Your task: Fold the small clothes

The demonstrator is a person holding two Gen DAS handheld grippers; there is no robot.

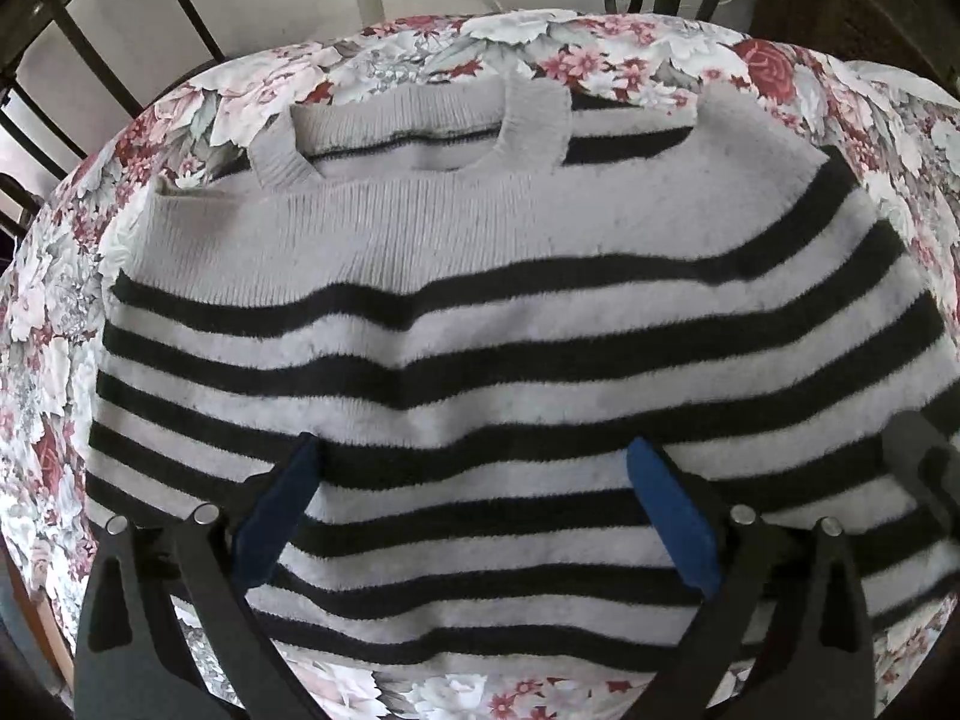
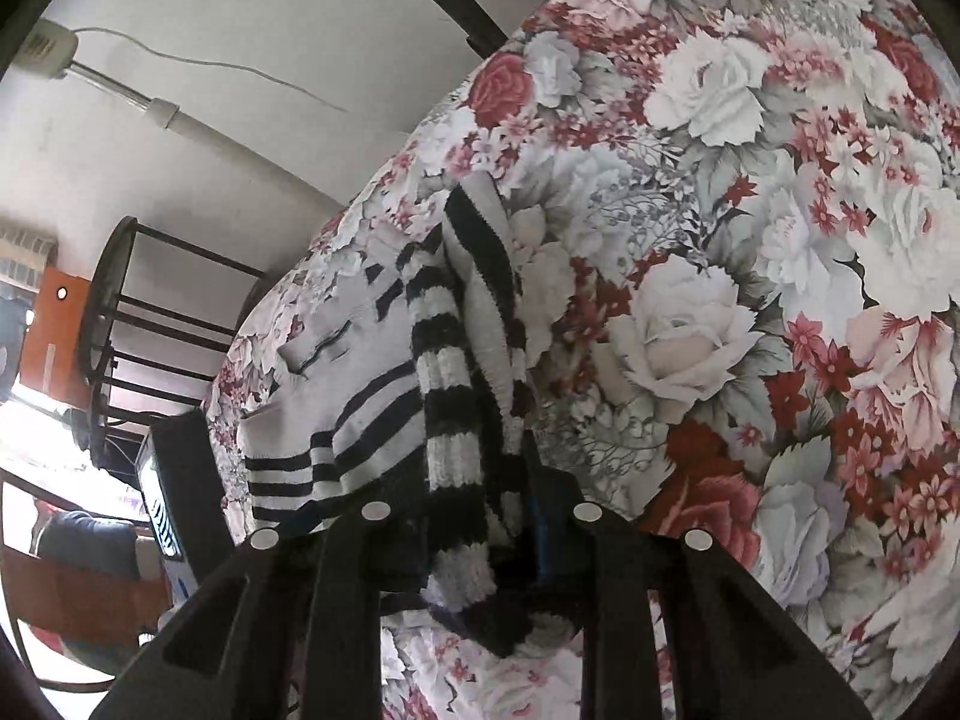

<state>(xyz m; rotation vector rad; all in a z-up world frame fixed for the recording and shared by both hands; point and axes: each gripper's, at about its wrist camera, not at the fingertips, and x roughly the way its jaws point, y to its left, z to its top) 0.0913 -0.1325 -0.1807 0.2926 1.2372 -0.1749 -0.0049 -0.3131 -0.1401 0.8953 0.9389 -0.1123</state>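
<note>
Blue pads of the left gripper fill the near part of the left wrist view; its fingers stand wide apart and hold nothing, hovering over the lower half of the striped sweater. This sweater lies flat on the floral surface, with the grey collar at the far side and the hem near the camera. Its body looks smooth and spread out, and no fold across the body is visible here. At the right edge a dark part, probably the other gripper, shows beside the cloth. In the right wrist view the nearest thing is the right gripper, whose fingers are closed on a bunched strip of the same striped knit, seemingly a sleeve or the side edge, I cannot tell which. That strip rises from the sweater body on the left and hangs over the fingers. To the right the flowered cloth is bare. My judgement: the folding is at an early stage, with one side being brought in, while the other side and the final fold across the body are left.
</note>
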